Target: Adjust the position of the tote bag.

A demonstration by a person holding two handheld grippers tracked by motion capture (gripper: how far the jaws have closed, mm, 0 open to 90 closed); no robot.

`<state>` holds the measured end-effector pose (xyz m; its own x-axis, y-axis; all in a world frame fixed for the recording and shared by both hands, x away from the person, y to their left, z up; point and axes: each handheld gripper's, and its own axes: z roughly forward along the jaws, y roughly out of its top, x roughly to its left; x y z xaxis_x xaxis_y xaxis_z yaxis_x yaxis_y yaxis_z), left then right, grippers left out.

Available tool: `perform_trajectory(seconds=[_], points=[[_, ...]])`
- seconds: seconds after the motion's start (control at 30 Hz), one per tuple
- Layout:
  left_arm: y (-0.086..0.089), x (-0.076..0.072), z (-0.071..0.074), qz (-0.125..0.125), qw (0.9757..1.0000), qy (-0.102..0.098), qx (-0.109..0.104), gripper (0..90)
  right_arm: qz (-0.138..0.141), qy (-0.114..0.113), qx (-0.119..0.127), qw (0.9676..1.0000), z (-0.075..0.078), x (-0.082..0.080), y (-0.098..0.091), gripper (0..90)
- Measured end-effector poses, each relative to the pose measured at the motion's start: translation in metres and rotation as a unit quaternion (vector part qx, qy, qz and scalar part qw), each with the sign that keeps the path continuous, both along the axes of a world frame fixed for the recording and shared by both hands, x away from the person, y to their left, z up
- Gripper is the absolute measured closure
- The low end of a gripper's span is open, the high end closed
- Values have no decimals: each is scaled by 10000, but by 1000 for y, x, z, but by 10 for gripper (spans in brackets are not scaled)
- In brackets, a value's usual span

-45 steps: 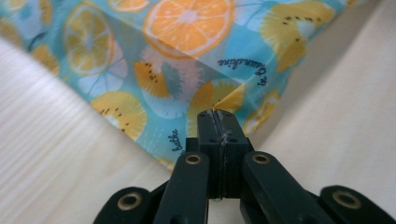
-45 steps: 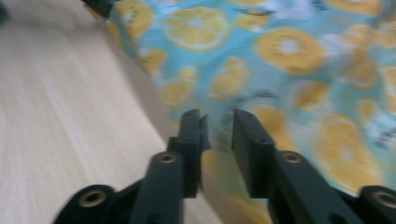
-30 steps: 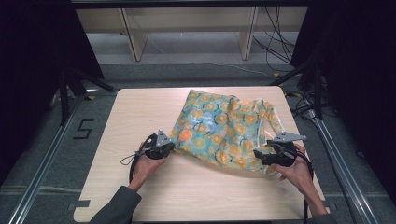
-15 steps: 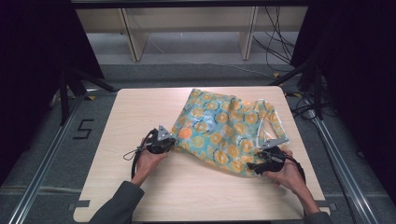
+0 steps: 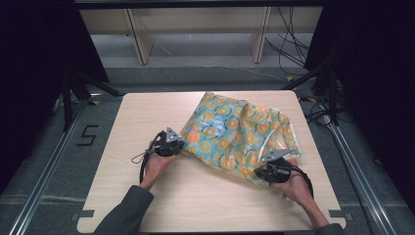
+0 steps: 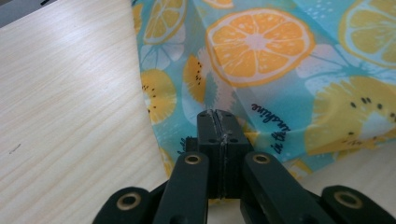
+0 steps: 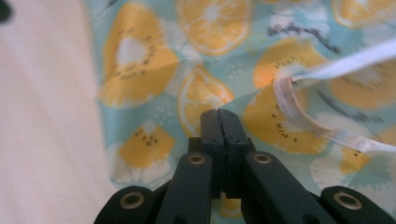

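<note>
The turquoise plastic bag printed with orange and kiwi slices (image 5: 235,139) lies crumpled on the right half of the pale wooden tabletop (image 5: 147,117). The left tool (image 6: 217,122) is clamped on its left edge; the right tool (image 7: 218,120) is clamped on its near corner, beside a white hem.

Risk: thin film may slip or tear if pulled unevenly.

Contents: none visible; the bag looks flat.

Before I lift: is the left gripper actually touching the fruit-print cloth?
Touching. In the left gripper view the left gripper has its jaws shut on a fold at the edge of the fruit-print cloth.
</note>
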<state>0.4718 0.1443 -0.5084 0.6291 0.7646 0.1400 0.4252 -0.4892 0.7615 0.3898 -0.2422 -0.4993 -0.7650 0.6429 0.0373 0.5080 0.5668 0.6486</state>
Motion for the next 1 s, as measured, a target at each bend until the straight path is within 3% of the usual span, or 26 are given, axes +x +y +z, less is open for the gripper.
perform_trajectory(seconds=[0.03, 0.07, 0.1, 0.17, 0.2, 0.23, 0.27, 0.33, 0.37, 0.4, 0.47, 0.53, 0.57, 0.63, 0.67, 0.7, 0.73, 0.77, 0.8, 0.9, 1.0], points=[[5, 7, -1, 113, 9999, -2, -37, 891, 149, 96, 11, 9998, 2, -8, 14, 900], [5, 7, -1, 113, 9999, -2, -37, 891, 149, 96, 11, 9998, 2, -8, 14, 900], [12, 13, 1, 155, 9998, 29, -78, 889, 428, 66, 164, 9989, 4, -15, 30, 900], [16, 16, 3, 183, 9998, 62, -99, 878, 520, 50, 211, 9984, 5, -19, 37, 900], [20, 16, 5, 263, 9995, 69, -176, 838, 675, 64, 136, 9976, 7, -22, 43, 900], [26, 16, 8, 423, 9987, 66, -259, 782, 718, -8, 210, 9972, 6, -25, 51, 900], [31, 15, 10, 638, 9966, 67, -514, 719, 803, 93, 167, 9966, 7, -28, 56, 900], [40, 9, 15, 1051, 9883, 179, -1095, 570, 1035, 122, 225, 9943, 8, -37, 72, 900], [42, 5, 17, 1067, 9867, 214, -1210, 570, 1035, 122, 225, 9943, 8, -37, 72, 900], [44, -4, 19, 980, 9863, 227, -1306, 548, 1095, 139, 258, 9936, 8, -39, 76, 900], [43, -19, 20, 854, 9886, 299, -1202, 500, 1311, 125, 217, 9910, 7, -46, 88, 900], [39, -38, 22, 807, 9839, 428, -1538, 417, 1399, 56, 227, 9899, 8, -51, 97, 900], [37, -46, 24, 765, 9825, 525, -1618, 417, 1399, 56, 227, 9899, 8, -51, 97, 900], [33, -61, 28, 677, 9820, 588, -1662, 331, 1405, 101, 235, 9897, 7, -51, 104, 900], [31, -69, 30, 729, 9804, 631, -1718, 302, 1388, 82, 234, 9900, 6, -50, 107, 900], [27, -82, 30, 741, 9733, 853, -1997, 266, 1447, 50, 204, 9892, 6, -49, 110, 900], [27, -82, 30, 741, 9733, 853, -1997, 253, 1430, 40, 190, 9895, 6, -49, 112, 900], [25, -88, 29, 659, 9681, 1002, -2201, 250, 1469, 34, 230, 9889, 5, -48, 116, 900], [23, -91, 28, 640, 9654, 1060, -2293, 250, 1469, 34, 230, 9889, 5, -48, 116, 900], [11, -99, 28, 564, 9657, 1122, -2274, 218, 1516, 60, 218, 9882, 5, -48, 128, 900], [3, -99, 29, 407, 9605, 1222, -2467, 217, 1685, 65, 206, 9855, 0, -53, 145, 900]])
